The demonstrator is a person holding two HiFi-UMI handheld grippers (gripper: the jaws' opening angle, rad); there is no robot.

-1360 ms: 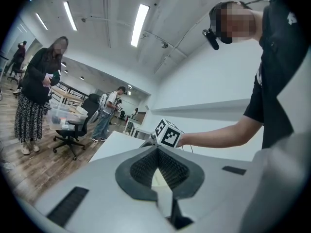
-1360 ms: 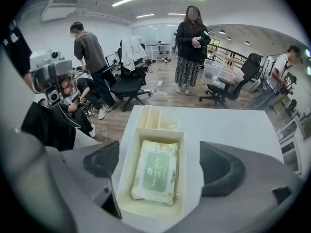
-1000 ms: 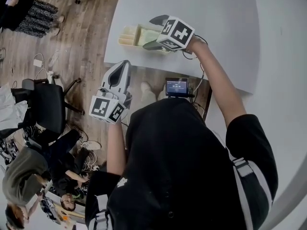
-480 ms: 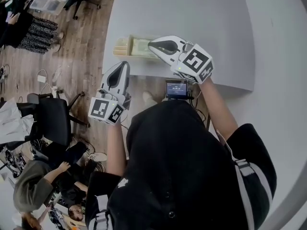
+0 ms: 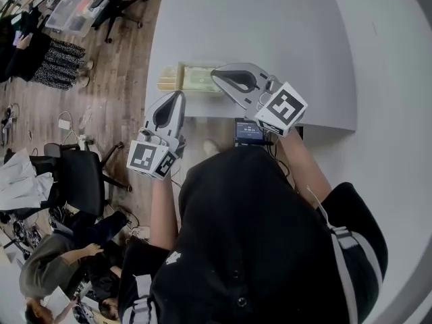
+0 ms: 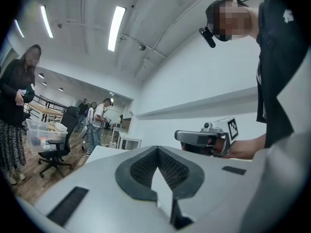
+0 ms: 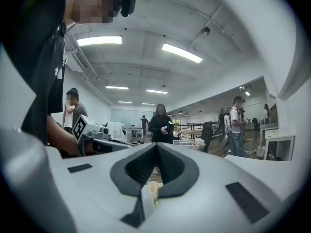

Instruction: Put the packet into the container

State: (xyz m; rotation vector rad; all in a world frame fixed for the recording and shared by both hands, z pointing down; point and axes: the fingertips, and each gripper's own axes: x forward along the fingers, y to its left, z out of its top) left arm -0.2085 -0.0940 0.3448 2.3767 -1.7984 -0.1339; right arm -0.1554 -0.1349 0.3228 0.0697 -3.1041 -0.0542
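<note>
A pale yellow container (image 5: 173, 79) sits at the near left edge of the grey table (image 5: 270, 25), and a light greenish packet (image 5: 201, 79) lies inside it. My right gripper (image 5: 217, 73) hangs just right of the container, above the table edge. It points left and its jaws are shut with nothing between them. A sliver of the container (image 7: 152, 190) shows below its tips (image 7: 156, 145). My left gripper (image 5: 178, 96) is off the table, below the container's near side, also shut and empty (image 6: 158, 148).
A small screen device (image 5: 248, 130) sits under the table's near edge. Left of the table is wooden floor with a black office chair (image 5: 77, 171), cables and seated people. Several people stand in the room behind, seen in both gripper views.
The right gripper was over the container with its jaws apart. It has since lifted, drawn back toward me and shut empty. The left gripper has risen a little toward the table edge.
</note>
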